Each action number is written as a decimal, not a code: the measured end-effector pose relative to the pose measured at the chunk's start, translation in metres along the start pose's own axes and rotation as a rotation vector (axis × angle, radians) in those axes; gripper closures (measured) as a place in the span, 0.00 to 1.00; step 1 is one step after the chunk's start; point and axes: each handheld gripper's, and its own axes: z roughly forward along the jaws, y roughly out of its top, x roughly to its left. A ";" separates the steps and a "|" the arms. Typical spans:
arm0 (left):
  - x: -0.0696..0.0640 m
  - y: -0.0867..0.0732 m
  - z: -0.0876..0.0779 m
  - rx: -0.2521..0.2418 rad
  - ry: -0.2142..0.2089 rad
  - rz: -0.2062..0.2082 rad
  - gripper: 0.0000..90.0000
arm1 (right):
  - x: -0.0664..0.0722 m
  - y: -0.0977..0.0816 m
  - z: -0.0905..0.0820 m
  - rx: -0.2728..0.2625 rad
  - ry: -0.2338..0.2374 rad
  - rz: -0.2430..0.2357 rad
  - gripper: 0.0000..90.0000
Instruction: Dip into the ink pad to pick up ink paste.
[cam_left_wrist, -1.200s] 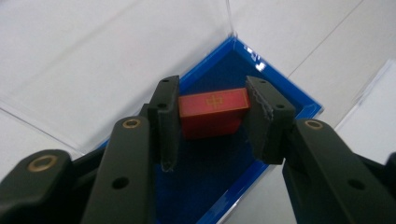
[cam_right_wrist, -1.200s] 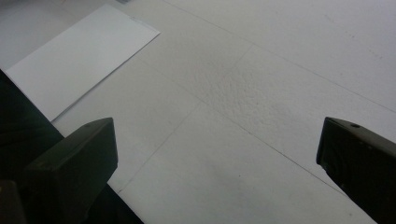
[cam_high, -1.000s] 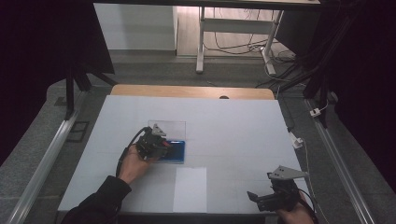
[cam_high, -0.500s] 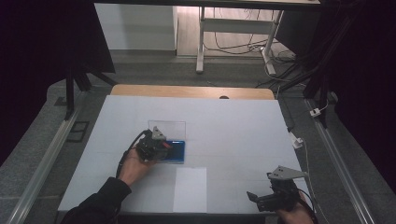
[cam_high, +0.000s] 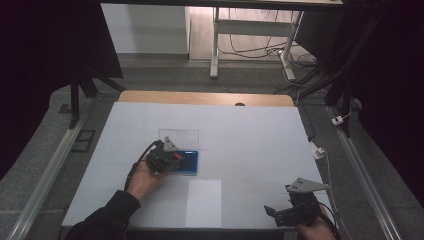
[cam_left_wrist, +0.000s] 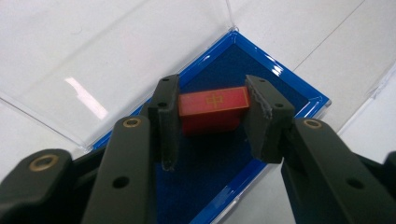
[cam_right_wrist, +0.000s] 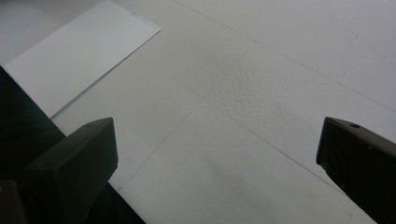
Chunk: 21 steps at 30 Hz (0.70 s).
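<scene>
A small red block (cam_left_wrist: 213, 101) with a gold mark sits between the jaws of my left gripper (cam_left_wrist: 212, 116), which is shut on its two ends. Right below it lies a flat case with a blue lining (cam_left_wrist: 205, 177) and its clear lid (cam_left_wrist: 93, 56) folded open; whether the block rests on the lining I cannot tell. In the high view the left gripper (cam_high: 181, 159) is over the blue case (cam_high: 192, 164) at mid-left of the table. My right gripper (cam_high: 270, 212) stands open near the front right edge, nothing between its jaws (cam_right_wrist: 215, 154).
A white sheet of paper (cam_high: 203, 202) lies at the front middle of the white table (cam_high: 250, 140), also seen to the left of the right gripper (cam_right_wrist: 79, 56). Cables and a table leg stand on the floor beyond the far edge.
My left gripper has crept slightly right over the blue case. The right gripper has stayed where it was.
</scene>
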 end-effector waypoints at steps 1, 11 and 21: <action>0.004 -0.001 0.000 -0.006 -0.023 -0.021 0.66 | 0.000 0.000 0.000 0.000 -0.001 0.000 0.00; 0.009 0.002 -0.001 -0.004 -0.051 -0.032 0.65 | -0.001 0.000 -0.001 -0.004 0.002 0.000 0.00; 0.019 0.004 -0.026 -0.072 -0.075 -0.055 0.65 | -0.001 0.000 -0.001 -0.005 0.003 0.000 0.00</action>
